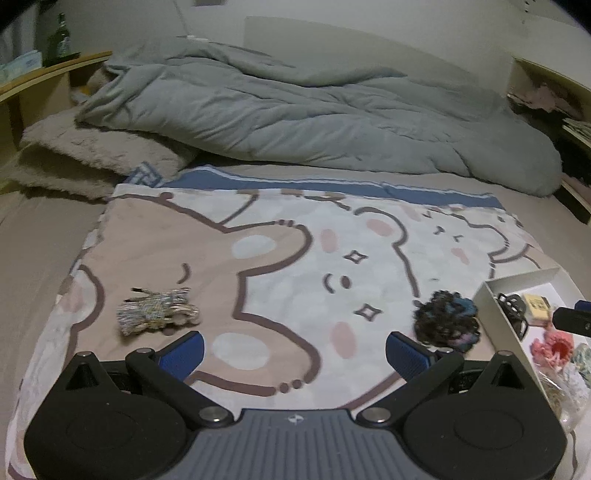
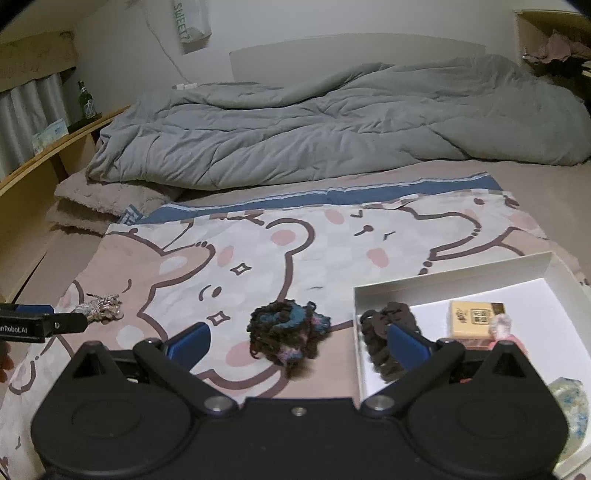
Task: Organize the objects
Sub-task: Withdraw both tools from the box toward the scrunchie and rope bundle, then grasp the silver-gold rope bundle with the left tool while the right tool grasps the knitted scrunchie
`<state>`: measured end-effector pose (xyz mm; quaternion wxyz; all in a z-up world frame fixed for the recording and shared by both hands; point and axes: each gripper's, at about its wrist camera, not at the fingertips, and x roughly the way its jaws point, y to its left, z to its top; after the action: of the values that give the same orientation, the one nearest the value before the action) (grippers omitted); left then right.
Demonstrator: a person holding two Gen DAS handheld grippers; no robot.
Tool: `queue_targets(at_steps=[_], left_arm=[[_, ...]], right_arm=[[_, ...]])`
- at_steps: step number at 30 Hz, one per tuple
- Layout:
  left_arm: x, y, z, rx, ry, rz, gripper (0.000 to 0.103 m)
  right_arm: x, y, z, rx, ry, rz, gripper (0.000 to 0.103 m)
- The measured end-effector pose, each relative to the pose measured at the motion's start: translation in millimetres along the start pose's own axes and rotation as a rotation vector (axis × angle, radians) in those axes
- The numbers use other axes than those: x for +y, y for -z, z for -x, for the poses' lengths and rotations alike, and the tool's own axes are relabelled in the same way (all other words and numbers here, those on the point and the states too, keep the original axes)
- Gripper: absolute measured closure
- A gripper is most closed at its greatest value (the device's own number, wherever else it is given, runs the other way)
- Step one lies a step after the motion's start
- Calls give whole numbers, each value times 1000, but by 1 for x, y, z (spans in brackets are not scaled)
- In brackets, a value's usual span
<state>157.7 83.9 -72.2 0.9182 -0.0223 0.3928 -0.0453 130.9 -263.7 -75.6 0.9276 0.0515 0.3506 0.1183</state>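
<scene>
Both the left gripper and right gripper hover with jaws apart and empty over the cartoon blanket, the dark yarn scrunchie at centre frame just left of the white box, the pale scrunchie at lower left.

"SWEET" runs down a hanging bag; the left tool reads "enRobot.AI".

We see a rumpled grey duvet, a green bottle on the shelf, and a beige blanket.
</scene>
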Motion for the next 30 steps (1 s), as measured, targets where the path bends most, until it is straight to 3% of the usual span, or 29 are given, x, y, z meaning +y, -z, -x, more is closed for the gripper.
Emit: queue_targets(at_steps=[6, 13, 22, 30], left_arm=[[30, -7, -1, -28, -34, 57, 0], [64, -26, -12, -77, -135, 92, 0], [98, -27, -72, 14, -208, 181, 0], [113, -23, -112, 66, -249, 201, 0]], right_arm=[[8, -11, -19, 13, 4, -16, 0], [21, -20, -54, 59, 2, 2, 0], [17, -18, -101, 131, -35, -99, 0], [9, -13, -134, 189, -29, -213, 0]])
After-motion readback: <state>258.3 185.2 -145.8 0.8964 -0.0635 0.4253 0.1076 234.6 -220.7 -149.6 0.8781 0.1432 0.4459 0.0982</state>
